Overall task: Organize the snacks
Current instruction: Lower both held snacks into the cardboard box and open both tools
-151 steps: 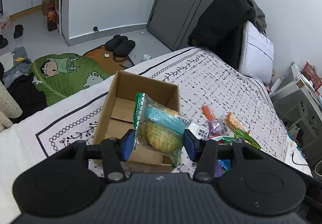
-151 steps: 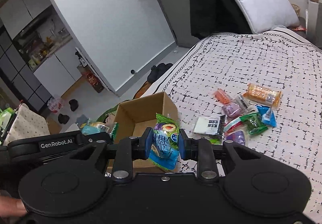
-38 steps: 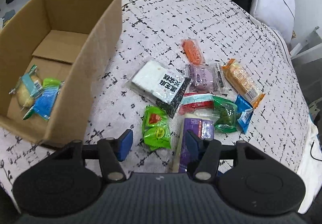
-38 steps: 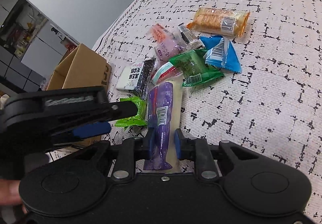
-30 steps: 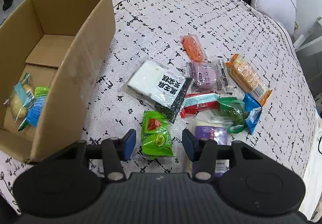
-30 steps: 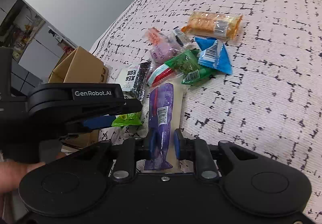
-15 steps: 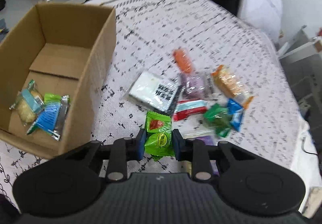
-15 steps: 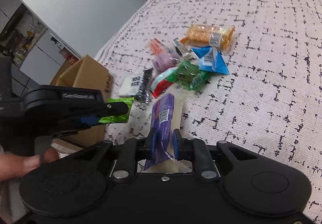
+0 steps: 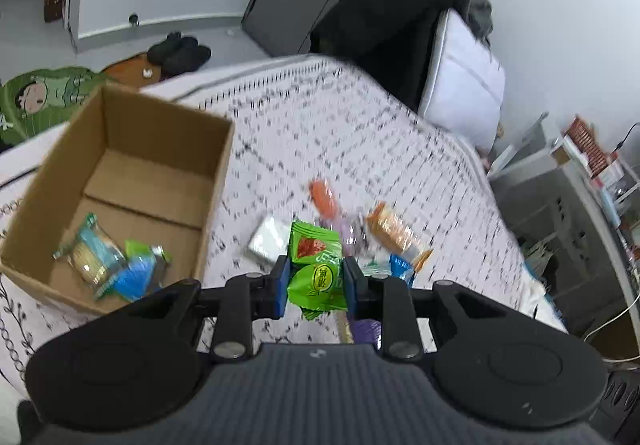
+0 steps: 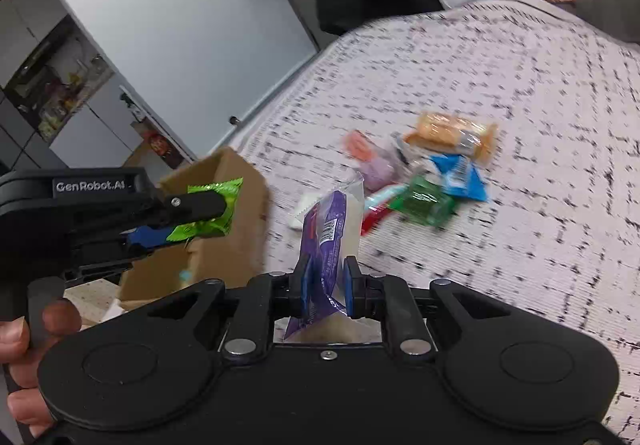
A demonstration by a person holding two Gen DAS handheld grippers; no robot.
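Green snack packet [image 9: 316,269]: crinkled, clamped upright between jaws, lifted off the bed. Purple-and-white snack packet [image 10: 326,241]: long, standing on end, pinched likewise. Cardboard box [image 9: 218,149]: open-topped, on the bed, containing two packets [image 9: 110,263]. Remaining snacks [image 10: 424,169]: loose cluster on the patterned bedspread [image 10: 520,85].

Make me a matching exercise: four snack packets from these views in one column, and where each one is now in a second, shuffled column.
1. green packet
2. purple packet
3. orange cracker pack
4. blue-and-green packet

A. inside the cardboard box
B. lying on the bedspread
C. clamped in the left gripper
D. clamped in the right gripper

Pairs: 1-C, 2-D, 3-B, 4-A
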